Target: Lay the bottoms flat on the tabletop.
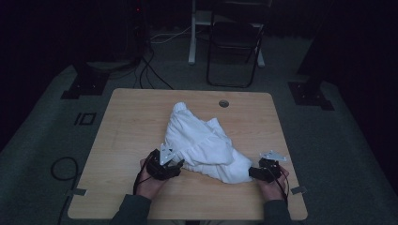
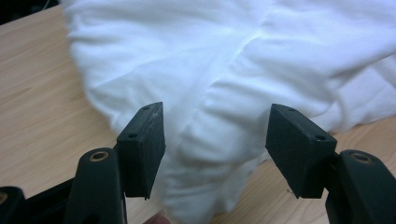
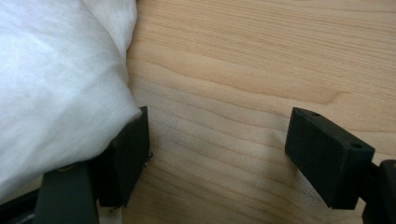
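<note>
White cloth (image 1: 202,145), crumpled heap, on the wooden table (image 1: 126,122) centre to near edge. Long axis in the high view runs from 11 o'clock (far, narrow end) to 5 o'clock (near, wide end).

Left gripper (image 1: 174,165) at the heap's 7 o'clock, just beside its near-left edge. Jaws wide; the left gripper view has a fold of cloth (image 2: 219,140) lying between them, pads not pressing on it.

Right gripper (image 1: 252,172) at the heap's 4 o'clock, against the near-right tip. Jaws wide, bare table (image 3: 233,93) between; cloth (image 3: 56,93) drapes over one jaw only.

Judgement: both sit at the near end; left is better lined up to pinch.
</note>
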